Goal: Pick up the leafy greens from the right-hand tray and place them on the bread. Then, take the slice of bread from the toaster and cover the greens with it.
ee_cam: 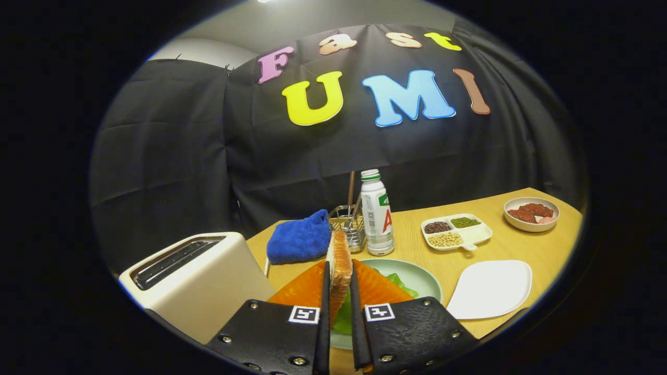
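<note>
Fingers (340, 307) pinch bread slice (340, 260) edge-on, upright, long axis running away fwd w/ top edge twd bottle (377, 213). Slice held above plate (424, 276) w/ greens (398, 281); toaster (198, 276) left, on worktop (521, 245).

A black cloth wall (333, 151), creased and hung in draped panels, closes off the back of the booth, falling behind a light wooden table (526, 245). Above the cloth a pale grey wall (292, 26) shows, with a bright spot of overhead light at the very top. Along the table's far side stand a crumpled blue towel (301, 238), a wire utensil holder (350, 225) with dark handles rising from it, and a white plastic bottle (377, 213) with a green cap. Further right sit a divided dish of beans (455, 232) and a small bowl (531, 213) of reddish food.
</note>
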Available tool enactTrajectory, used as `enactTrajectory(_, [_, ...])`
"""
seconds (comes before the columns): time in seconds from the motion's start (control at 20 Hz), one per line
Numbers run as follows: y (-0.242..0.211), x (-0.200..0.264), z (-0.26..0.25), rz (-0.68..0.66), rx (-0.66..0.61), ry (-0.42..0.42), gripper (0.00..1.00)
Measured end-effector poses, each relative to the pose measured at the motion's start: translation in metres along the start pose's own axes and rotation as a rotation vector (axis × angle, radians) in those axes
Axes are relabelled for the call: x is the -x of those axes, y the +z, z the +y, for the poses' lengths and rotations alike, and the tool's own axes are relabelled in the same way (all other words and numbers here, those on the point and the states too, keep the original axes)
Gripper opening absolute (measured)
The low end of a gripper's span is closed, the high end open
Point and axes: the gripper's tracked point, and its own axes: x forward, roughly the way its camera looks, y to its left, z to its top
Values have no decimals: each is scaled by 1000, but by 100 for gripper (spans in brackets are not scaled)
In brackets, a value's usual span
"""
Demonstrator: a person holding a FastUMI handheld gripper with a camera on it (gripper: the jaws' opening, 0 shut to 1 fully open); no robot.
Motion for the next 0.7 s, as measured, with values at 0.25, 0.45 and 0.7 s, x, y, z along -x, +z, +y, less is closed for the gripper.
enactTrajectory(0.25, [-11, 7, -29, 60, 67, -109, 35])
enactTrajectory(0.45, [-9, 12, -37, 50, 121, -134, 37])
enactTrajectory(0.7, [2, 27, -45, 9, 161, -118, 37])
